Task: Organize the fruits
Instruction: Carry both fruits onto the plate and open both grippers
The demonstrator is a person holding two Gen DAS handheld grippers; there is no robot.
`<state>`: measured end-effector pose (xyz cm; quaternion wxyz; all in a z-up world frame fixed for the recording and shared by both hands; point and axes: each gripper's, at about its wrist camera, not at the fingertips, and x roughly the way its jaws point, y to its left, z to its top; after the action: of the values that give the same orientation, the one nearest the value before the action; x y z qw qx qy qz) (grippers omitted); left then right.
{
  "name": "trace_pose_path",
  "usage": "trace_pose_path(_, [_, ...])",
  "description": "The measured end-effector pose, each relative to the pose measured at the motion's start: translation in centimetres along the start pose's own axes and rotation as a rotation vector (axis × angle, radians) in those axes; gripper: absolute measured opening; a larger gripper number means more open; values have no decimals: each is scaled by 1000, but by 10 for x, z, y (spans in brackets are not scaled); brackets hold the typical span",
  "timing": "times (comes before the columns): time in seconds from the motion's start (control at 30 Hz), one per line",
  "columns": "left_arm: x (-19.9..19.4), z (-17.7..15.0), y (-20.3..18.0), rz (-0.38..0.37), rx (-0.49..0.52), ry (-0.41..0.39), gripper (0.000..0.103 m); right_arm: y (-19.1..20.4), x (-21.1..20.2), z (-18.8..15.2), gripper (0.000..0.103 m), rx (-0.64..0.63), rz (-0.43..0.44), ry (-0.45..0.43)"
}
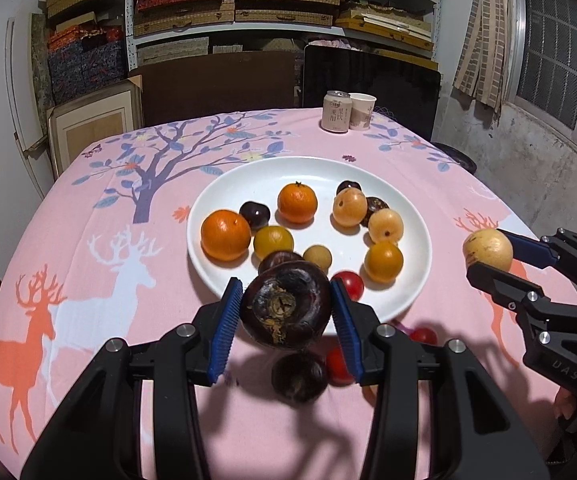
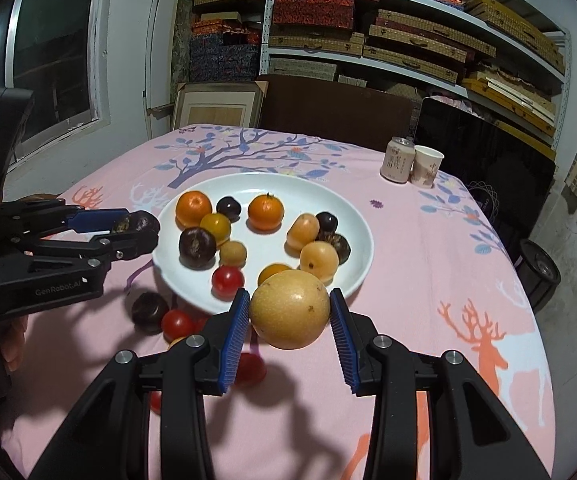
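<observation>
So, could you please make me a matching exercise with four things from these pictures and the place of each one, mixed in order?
Things:
1. dark brown fruit
2. yellow pear
3. drink can
4. large orange

Places:
A. on the white plate
B. between the left tongs
C. at the far edge of the table, beside a paper cup
D. between the right tongs

Pairs: 1-B, 2-D, 3-C, 4-A

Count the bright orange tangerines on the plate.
2. One tangerine lies at the white plate's left edge in the left wrist view, the other nearer its middle, toward the far rim. None seems hidden.
</observation>
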<state>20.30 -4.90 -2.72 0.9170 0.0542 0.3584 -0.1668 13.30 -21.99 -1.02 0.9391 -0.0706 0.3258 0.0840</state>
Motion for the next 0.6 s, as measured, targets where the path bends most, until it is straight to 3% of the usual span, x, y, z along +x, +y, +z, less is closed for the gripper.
trace_pose_path(0.47, [82,40,6,15,10,52,45,-13,74,53,41,-30,11,-8])
trace_pose_path(0.57, [90,42,7,38,9,52,55,-14,90,59,41,-26,44,-10])
trace_pose_path(0.6, [91,42,10,47,-1,48,64,-14,95,60,42,-27,59,-7])
